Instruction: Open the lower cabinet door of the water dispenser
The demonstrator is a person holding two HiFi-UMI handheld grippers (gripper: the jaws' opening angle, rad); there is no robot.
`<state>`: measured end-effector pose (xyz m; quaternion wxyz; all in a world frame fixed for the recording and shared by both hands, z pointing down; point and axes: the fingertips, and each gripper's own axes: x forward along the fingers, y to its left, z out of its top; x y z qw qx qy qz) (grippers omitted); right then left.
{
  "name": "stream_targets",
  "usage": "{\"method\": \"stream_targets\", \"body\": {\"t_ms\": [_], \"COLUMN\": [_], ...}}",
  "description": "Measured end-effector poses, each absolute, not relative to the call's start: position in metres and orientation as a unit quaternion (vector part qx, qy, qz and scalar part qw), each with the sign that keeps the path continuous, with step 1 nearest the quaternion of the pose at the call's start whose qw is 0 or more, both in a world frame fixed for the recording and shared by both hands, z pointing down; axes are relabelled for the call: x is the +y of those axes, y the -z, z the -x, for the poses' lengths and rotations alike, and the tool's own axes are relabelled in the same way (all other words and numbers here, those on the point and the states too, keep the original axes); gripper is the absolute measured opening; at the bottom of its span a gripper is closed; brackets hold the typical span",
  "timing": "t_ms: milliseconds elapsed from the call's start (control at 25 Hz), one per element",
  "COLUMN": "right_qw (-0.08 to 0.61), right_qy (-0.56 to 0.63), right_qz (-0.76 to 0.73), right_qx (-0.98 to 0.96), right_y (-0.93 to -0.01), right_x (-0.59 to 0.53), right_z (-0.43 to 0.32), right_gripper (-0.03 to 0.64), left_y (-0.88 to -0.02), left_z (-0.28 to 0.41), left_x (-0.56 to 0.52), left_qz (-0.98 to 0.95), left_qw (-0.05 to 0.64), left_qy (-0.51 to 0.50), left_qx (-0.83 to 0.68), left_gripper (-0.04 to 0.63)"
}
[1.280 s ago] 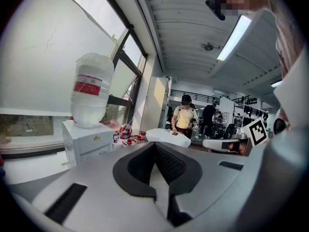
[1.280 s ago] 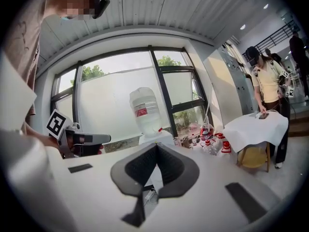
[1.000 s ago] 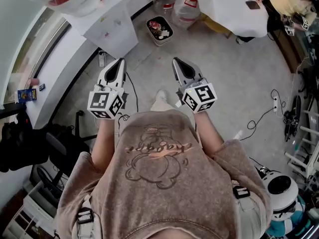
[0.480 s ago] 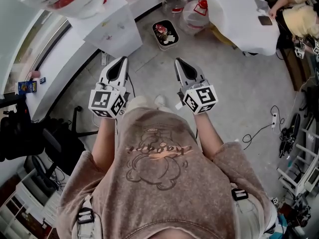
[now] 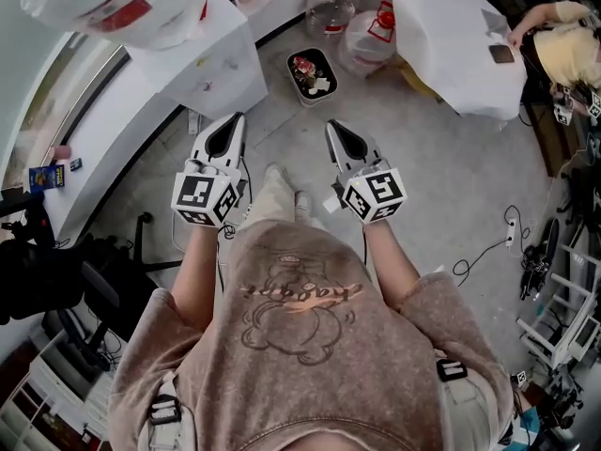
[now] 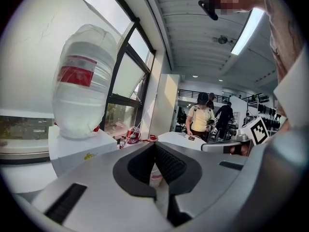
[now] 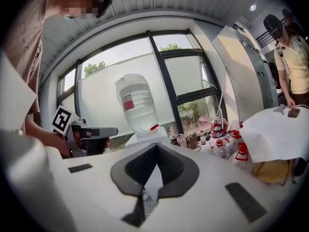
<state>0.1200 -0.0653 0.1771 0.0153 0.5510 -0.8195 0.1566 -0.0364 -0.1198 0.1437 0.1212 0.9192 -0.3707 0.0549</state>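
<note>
The water dispenser [image 5: 208, 64] is a white box at the upper left of the head view, with a big clear bottle [image 5: 113, 3] upside down on top. Its lower cabinet door cannot be made out from above. Both grippers are held out in front of the person and short of the dispenser. My left gripper [image 5: 236, 118] is shut with nothing in it and points at the floor beside the dispenser's base. My right gripper [image 5: 331, 125] is shut and empty too. The left gripper view has the bottle [image 6: 84, 81] on the dispenser [image 6: 77, 151] ahead left, past the left gripper [image 6: 155, 145]. In the right gripper view the bottle [image 7: 136, 103] stands ahead of the right gripper [image 7: 157, 145].
A dark bin [image 5: 312, 69] with rubbish sits on the floor right of the dispenser. Water jugs [image 5: 362, 22] with red caps stand by a white-covered table [image 5: 460, 40], where a person [image 5: 573, 50] leans. A long white sill [image 5: 103, 148] runs along the left. Cables [image 5: 484, 247] lie at right.
The person has walked forward: the dispenser, bin and jugs have slid nearer in the head view. Both grippers stay shut, side by side in front.
</note>
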Motion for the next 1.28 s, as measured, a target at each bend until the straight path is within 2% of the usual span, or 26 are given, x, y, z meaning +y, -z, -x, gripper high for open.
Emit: {"method": "stream_targets", "body": {"t_ms": [680, 1280], "right_qw": [0.019, 0.012], "right_qy": [-0.155, -0.156], "right_qz": [-0.541, -0.513], "right_qx": [-0.826, -0.844], "right_y": [-0.213, -0.325], "right_x": [-0.147, -0.163], "right_z": [-0.093, -0.097], "right_gripper": [0.003, 0.003], "left_y": [-0.182, -0.290], "left_z": [0.048, 0.050], "left_x": [-0.181, -0.190], "left_qz": [-0.925, -0.912], "left_qw": [0.124, 0.131], "left_qy": [-0.063, -0.047], "left_qx": [-0.354, -0.385], "left_gripper": [0.017, 0.017]}}
